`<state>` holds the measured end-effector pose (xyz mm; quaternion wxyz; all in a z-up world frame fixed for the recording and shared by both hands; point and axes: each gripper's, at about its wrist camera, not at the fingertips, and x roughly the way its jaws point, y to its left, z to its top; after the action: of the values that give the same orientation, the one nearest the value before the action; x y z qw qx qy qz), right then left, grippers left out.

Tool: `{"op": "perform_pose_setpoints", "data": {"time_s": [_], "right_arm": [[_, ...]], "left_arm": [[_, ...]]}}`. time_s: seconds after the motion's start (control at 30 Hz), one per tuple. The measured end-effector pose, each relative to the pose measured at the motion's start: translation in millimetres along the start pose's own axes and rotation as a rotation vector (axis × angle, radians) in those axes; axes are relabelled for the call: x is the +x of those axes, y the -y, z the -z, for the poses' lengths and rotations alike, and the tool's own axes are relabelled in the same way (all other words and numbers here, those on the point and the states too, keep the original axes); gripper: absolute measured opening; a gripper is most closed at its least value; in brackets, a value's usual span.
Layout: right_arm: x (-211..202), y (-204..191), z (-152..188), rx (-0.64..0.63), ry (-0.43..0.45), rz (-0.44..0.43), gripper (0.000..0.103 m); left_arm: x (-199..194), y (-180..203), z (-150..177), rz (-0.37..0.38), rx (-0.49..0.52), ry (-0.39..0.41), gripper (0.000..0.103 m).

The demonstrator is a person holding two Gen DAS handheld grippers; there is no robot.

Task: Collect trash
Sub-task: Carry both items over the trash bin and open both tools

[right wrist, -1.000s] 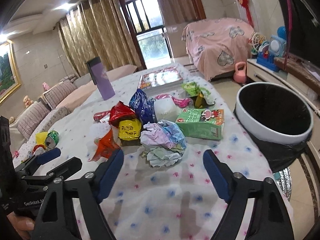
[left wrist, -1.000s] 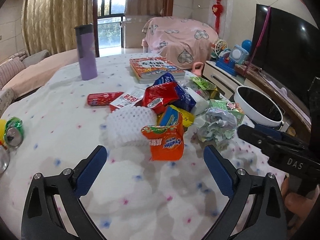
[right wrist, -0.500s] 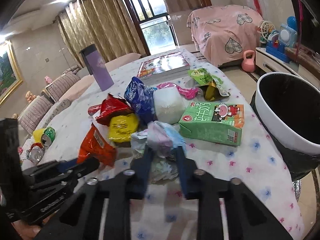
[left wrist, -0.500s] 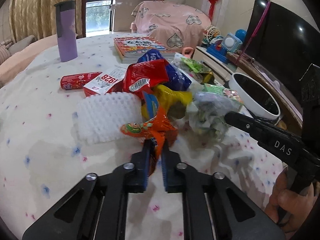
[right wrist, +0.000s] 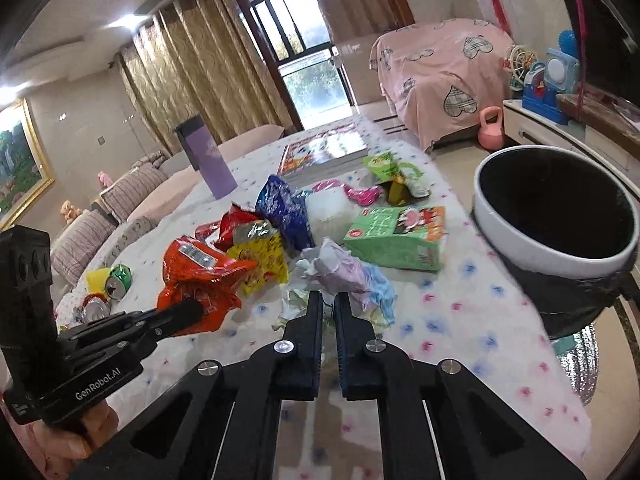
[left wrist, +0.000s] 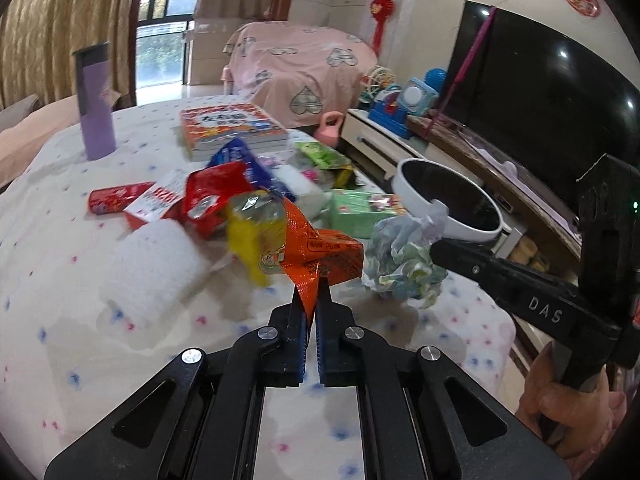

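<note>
My left gripper (left wrist: 311, 289) is shut on an orange snack wrapper (left wrist: 316, 254) and holds it lifted above the table; the wrapper also shows in the right wrist view (right wrist: 200, 280). My right gripper (right wrist: 328, 300) is shut on a crumpled paper wad (right wrist: 344, 276), which also shows in the left wrist view (left wrist: 404, 252), lifted off the cloth. A white-rimmed bin with a black liner (right wrist: 560, 236) stands off the table's right edge; it also shows in the left wrist view (left wrist: 448, 204). More trash lies piled mid-table: a yellow wrapper (right wrist: 264, 260), a red bag (left wrist: 212, 200), a blue bag (right wrist: 284, 208).
A green carton (right wrist: 396, 236), white foam netting (left wrist: 156, 256), a purple tumbler (left wrist: 96, 108), stacked books (left wrist: 228, 128), a red tube (left wrist: 116, 200) and crushed cans (right wrist: 112, 284) sit on the dotted tablecloth. A TV (left wrist: 540, 112) and low cabinet lie beyond the bin.
Both grippers, shut half a second ago on their items, have lifted them: the orange wrapper and the paper wad now hang above the table. A second ago both grippers were open.
</note>
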<state>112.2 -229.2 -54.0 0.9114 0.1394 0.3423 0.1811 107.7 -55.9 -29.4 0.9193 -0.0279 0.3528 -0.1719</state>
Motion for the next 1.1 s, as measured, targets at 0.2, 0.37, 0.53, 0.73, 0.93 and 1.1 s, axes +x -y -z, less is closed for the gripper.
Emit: {"op": "perform_pose_setpoints", "data": {"time_s": [0.2,0.37,0.53,0.73,0.93,1.1], "right_arm": [[-21.9,15.2,-5.1,0.026,0.045,0.017,0.005],[-36.4,30.3,-13.3,0.049,0.083,0.035,0.005],[-47.7,45.7,-24.4,0.06,0.12,0.06,0.004],[-55.7,70.4,-36.2,0.086,0.155,0.098,0.004],[-60.2,101.0,-52.1,0.103,0.181,0.146,0.004],[-55.2,130.5,-63.4,0.123,0.182,0.186,0.004]], "left_arm": [[4.9,17.4,-9.1,0.029,0.033,0.006,0.003],[11.2,32.7,-19.2,0.051,0.065,0.017,0.003],[22.4,48.2,-32.1,0.081,0.089,0.018,0.003],[38.8,70.9,-50.2,0.107,0.13,0.021,0.003],[63.8,97.8,-67.7,0.138,0.156,0.0,0.003],[86.8,121.5,-79.0,0.146,0.192,-0.014,0.003]]}}
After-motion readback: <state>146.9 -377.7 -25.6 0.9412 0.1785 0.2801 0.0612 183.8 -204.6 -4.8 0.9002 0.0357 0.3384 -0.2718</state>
